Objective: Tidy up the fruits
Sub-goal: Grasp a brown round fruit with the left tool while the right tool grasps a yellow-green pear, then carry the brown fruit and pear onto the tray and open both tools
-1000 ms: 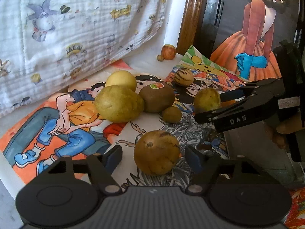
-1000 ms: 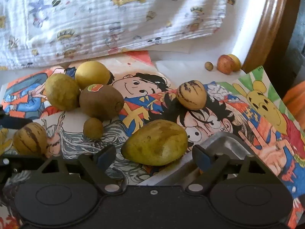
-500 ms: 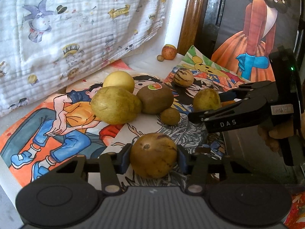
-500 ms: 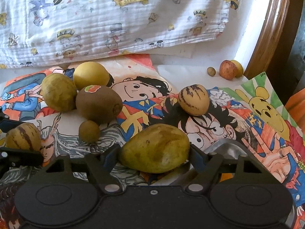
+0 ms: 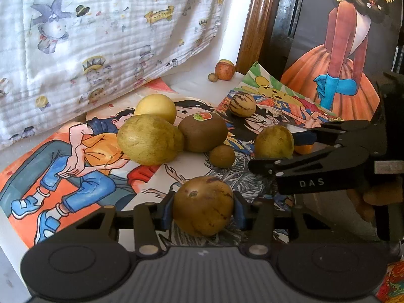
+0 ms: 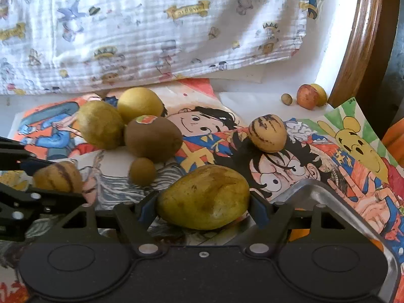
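Risk first: both round fruits pinched only at their widest sides, so easy to squirt out and roll off among the loose fruit if lifted fast or tilted.

Nearest, in the left wrist view: left gripper (image 5: pixel 203 205) clamped on a round brownish-green fruit with dark streaks (image 5: pixel 203 205), blue pads (image 5: pixel 165 212) pressed to its flanks, held level and low over the cartoon-printed paper sheets (image 5: pixel 75 156). In the right wrist view: right gripper (image 6: pixel 203 205) closed on an oblong yellow-green mango-like fruit (image 6: pixel 203 197), poised at the corner of a shiny metal tray (image 6: pixel 328 194); a clipped tray rim could knock the fruit free. Cannot tell whether either fruit rests on the paper or hangs clear.

Further on: small round olive fruit (image 5: pixel 222 156), brown kiwi with sticker (image 5: pixel 203 131), large yellow-green pear-shaped fruit (image 5: pixel 149 139), smooth yellow round fruit (image 5: pixel 155 106), striped tan egg-shaped fruit (image 6: pixel 267 132), all loose. Farthest: small red-yellow apple (image 6: pixel 306 96) by the white printed cloth (image 6: pixel 151 30).
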Demonstrator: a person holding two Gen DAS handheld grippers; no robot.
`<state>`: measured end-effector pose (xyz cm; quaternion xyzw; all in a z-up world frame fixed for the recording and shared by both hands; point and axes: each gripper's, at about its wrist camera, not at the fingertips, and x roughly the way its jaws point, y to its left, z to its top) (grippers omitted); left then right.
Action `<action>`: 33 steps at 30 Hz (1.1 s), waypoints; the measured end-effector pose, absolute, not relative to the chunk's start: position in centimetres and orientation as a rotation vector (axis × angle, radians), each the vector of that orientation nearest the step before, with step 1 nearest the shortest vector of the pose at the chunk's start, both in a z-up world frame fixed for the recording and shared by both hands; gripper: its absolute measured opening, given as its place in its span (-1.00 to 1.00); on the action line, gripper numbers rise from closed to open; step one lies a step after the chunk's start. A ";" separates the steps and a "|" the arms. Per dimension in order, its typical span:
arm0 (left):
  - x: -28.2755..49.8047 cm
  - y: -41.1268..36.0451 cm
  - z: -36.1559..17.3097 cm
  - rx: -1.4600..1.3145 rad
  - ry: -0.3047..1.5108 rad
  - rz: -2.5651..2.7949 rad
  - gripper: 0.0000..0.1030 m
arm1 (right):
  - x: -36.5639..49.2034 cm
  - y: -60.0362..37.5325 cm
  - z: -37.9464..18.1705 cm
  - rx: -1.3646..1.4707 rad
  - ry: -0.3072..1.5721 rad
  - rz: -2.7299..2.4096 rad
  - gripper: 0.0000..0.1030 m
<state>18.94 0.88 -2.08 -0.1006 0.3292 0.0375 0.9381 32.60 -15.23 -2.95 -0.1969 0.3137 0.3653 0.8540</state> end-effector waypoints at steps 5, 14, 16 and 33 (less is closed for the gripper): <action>19.2 0.3 -1.7 -0.209 0.680 0.081 -0.02 | 31.9 -16.2 -1.9 -0.372 0.644 0.771 0.46; 20.9 -2.1 0.3 -0.181 0.675 0.050 -0.02 | 31.7 -21.0 0.8 -0.268 0.605 0.715 0.46; 21.7 -3.0 0.7 -0.172 0.671 0.028 -0.03 | 31.8 -22.6 1.2 -0.254 0.602 0.688 0.46; 27.7 -11.7 -0.9 -0.039 0.670 -0.214 -0.02 | 34.3 -33.3 -0.9 -0.236 0.662 0.438 0.46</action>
